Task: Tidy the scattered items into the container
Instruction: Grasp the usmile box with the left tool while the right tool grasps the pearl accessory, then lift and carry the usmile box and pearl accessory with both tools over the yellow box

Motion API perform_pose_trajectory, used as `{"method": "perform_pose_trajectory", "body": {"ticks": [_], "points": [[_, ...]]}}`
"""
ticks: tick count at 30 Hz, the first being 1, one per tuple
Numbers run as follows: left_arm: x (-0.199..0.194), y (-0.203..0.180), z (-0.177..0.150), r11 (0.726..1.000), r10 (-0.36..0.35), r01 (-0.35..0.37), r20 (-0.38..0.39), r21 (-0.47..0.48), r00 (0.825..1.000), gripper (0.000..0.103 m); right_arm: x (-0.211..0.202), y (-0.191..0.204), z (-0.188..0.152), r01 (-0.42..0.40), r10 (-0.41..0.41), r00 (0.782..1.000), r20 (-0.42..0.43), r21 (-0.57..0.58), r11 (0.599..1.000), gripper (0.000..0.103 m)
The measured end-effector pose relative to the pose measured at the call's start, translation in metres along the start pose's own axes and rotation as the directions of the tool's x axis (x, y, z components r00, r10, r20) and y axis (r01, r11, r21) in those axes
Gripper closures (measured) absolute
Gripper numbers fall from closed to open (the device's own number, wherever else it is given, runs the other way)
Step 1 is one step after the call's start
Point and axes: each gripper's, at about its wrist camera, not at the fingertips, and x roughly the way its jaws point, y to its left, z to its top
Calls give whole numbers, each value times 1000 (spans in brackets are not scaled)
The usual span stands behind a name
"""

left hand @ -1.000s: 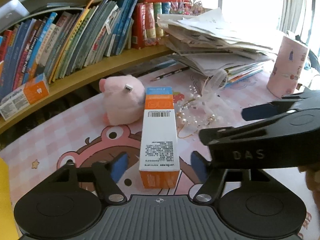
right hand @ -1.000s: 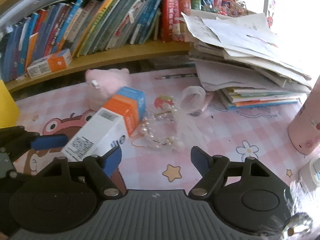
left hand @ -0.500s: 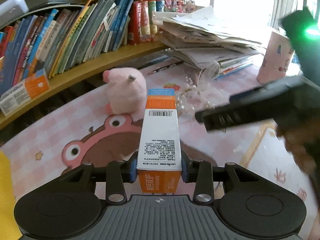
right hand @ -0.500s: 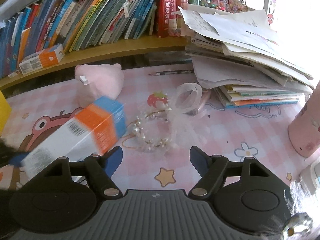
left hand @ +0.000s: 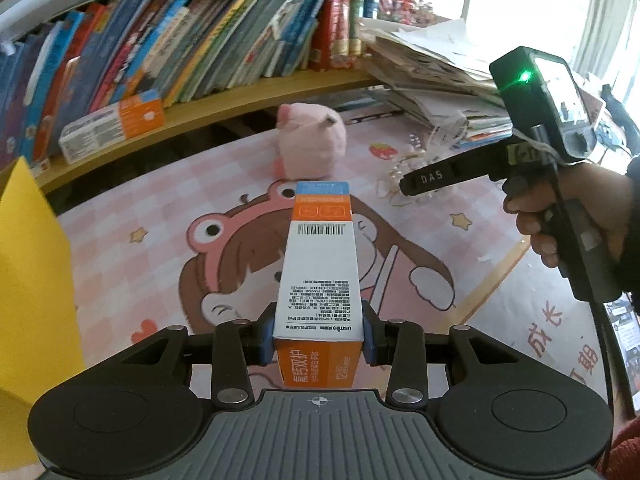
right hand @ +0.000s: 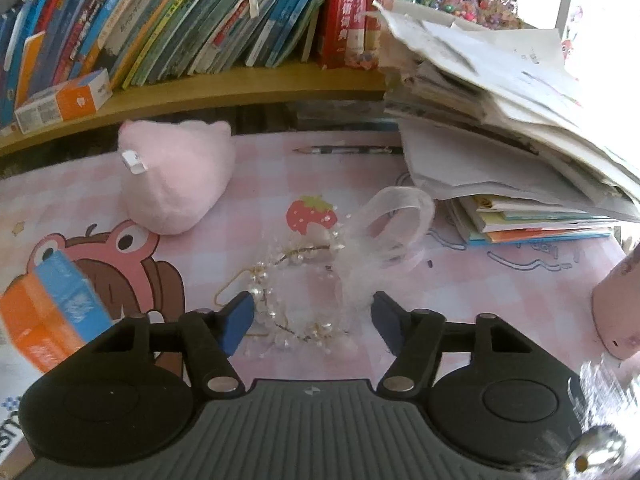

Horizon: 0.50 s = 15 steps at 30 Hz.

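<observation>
My left gripper (left hand: 319,338) is shut on the near end of a white, orange and blue toothpaste box (left hand: 320,276), held off the cartoon mat. The same box (right hand: 52,308) shows at the left edge of the right wrist view. My right gripper (right hand: 312,320) hangs low over a pearl hair wreath (right hand: 296,292) with a white ribbon. Its jaws are closing with the wreath between them, and the pads do not touch it. A pink plush pig (right hand: 176,176) lies behind on the mat. A yellow container (left hand: 32,280) stands at the far left.
A wooden shelf (left hand: 224,100) of books runs along the back, with another toothpaste box (left hand: 112,126) on it. A paper stack (right hand: 500,120) fills the back right. A pencil (right hand: 344,150) lies before it, and a pink cup (right hand: 616,304) stands at the right.
My left gripper shut on the toothpaste box, lifted it and carried it off to the left. My right gripper came forward and down over the pearl wreath, its jaws narrower.
</observation>
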Motion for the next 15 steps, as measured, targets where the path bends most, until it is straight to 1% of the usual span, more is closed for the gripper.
{"method": "perform_pose_trajectory", "body": {"ticks": [1, 3, 9, 10, 15], "points": [[-2, 1, -1, 1000, 6, -6, -1, -3, 1000, 65, 2, 1, 0, -4, 4, 1000, -7, -2, 1000, 48], [-6, 3, -4, 1000, 14, -15, -4, -9, 1000, 65, 4, 2, 0, -14, 14, 1000, -17, -2, 1000, 52], [-14, 10, -9, 999, 30, -30, -3, -32, 1000, 65, 3, 4, -2, -27, 26, 999, -25, -20, 999, 57], [-16, 10, -9, 999, 31, -31, -3, -36, 1000, 65, 1, 5, -3, -26, 25, 999, -26, -31, 999, 62], [-29, 11, -11, 999, 32, -31, 19, -40, 999, 65, -9, 11, -11, -51, 48, 998, -44, -53, 997, 62]]}}
